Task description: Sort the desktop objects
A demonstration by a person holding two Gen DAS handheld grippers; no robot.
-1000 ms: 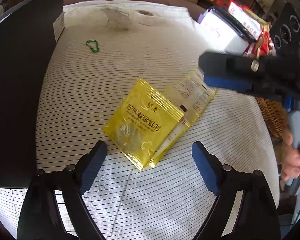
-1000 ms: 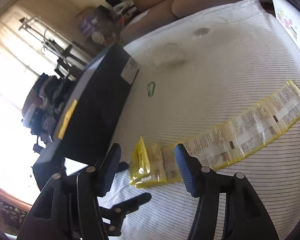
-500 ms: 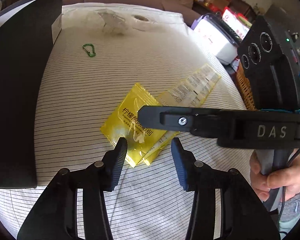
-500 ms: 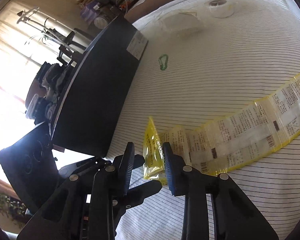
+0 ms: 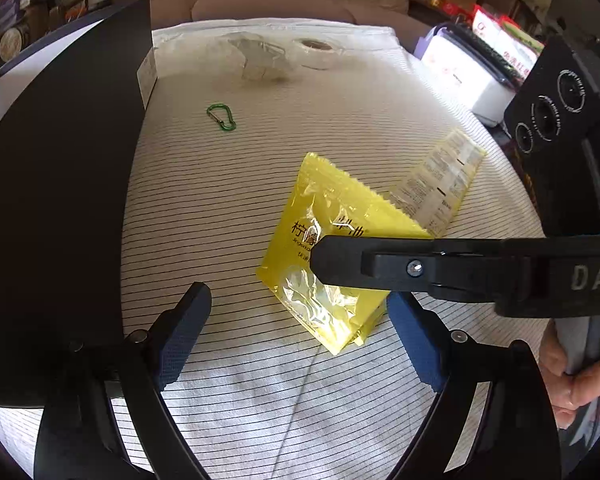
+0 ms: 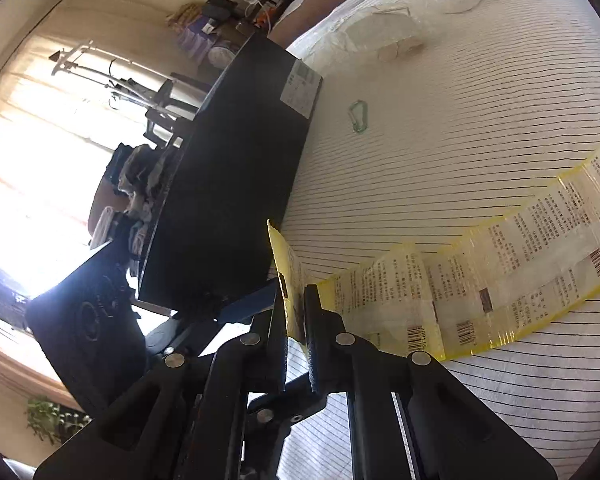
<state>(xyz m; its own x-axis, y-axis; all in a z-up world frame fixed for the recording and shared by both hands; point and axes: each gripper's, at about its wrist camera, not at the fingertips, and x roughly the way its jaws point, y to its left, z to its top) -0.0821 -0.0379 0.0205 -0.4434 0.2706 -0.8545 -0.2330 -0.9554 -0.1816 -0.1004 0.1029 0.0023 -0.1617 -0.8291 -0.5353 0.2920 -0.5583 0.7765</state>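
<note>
In the left wrist view, the left gripper (image 5: 296, 316) is over the white striped tablecloth (image 5: 340, 128), its jaws opening wide with nothing pressed between them. The crinkled yellow plastic sachet strip (image 5: 324, 216) lies folded just ahead of the fingertips, its near corner reaching between them but touching neither pad. The right gripper (image 5: 320, 260) comes in from the right across the folded strip, clamped on it, with the person's hand (image 5: 580, 376) on its handle beyond the right finger. Farther ahead lie a small green metal carabiner (image 5: 221, 117), a white tape roll (image 5: 316, 50) and a large black box (image 5: 56, 184) left of the left finger. In the right wrist view, the right gripper (image 6: 296, 320) is clenched on the strip's (image 6: 520, 248) folded end, which stands upright between the pads; the printed remainder trails right across the cloth.
</note>
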